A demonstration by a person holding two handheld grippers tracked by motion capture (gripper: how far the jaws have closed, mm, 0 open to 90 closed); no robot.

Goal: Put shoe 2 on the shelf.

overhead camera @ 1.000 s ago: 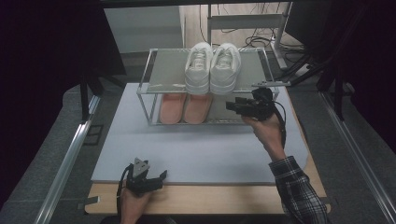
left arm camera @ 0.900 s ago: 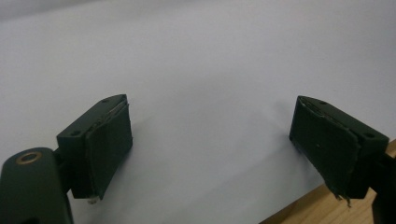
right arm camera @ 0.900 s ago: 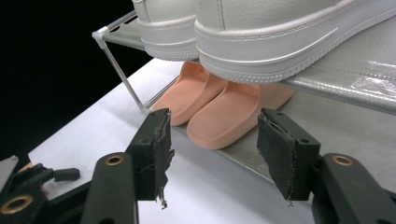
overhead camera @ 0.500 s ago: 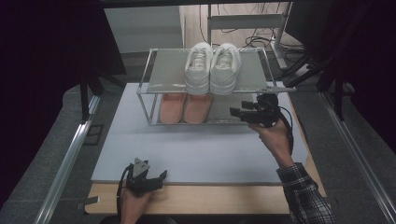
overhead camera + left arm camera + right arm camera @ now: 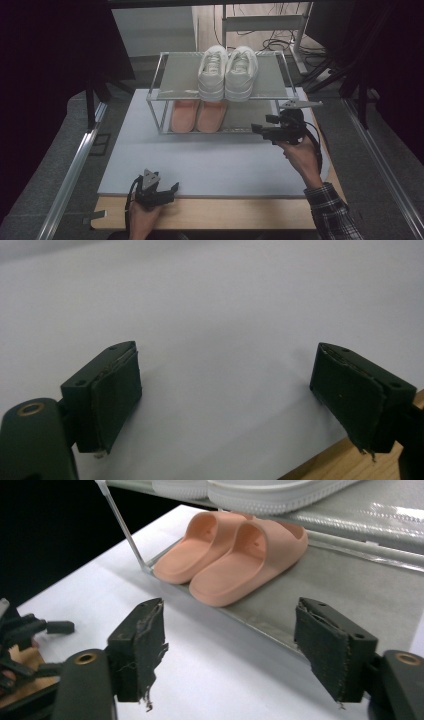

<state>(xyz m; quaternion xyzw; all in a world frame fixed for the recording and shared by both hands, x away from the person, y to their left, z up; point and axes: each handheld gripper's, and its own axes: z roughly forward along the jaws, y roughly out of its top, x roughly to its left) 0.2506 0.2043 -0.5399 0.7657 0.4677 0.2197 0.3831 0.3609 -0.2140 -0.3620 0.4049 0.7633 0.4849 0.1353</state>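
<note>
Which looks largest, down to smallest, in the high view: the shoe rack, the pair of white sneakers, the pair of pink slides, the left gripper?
1. shoe rack
2. pair of white sneakers
3. pair of pink slides, partly hidden under the top shelf, so their place against the sneakers is unsure
4. left gripper, though it sits nearer the camera

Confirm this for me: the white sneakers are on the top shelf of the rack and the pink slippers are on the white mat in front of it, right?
Not quite. The pink slippers sit on the rack's bottom shelf, directly under the white sneakers, as the right gripper view shows. The sneakers are on the top shelf.
</note>
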